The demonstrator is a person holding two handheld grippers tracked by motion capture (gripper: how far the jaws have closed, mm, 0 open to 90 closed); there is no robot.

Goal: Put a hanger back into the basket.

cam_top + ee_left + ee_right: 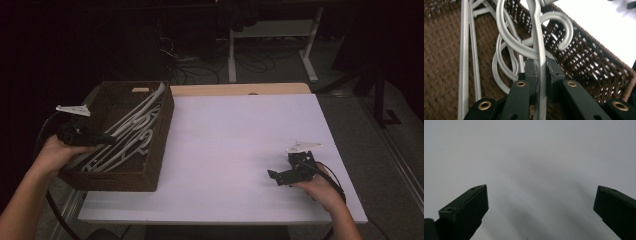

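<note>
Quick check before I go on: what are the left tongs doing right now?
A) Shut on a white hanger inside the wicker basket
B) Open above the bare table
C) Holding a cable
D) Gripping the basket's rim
A: in the left gripper view the left tongs are clamped on a white hanger over the brown wicker basket, while the right tongs stand open over the white table.

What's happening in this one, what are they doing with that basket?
A person works two handheld grippers at a white table. The left gripper is shut on a white hanger inside the brown wicker basket, which holds several hangers. The right gripper sits open over bare tabletop, holding nothing.
</note>
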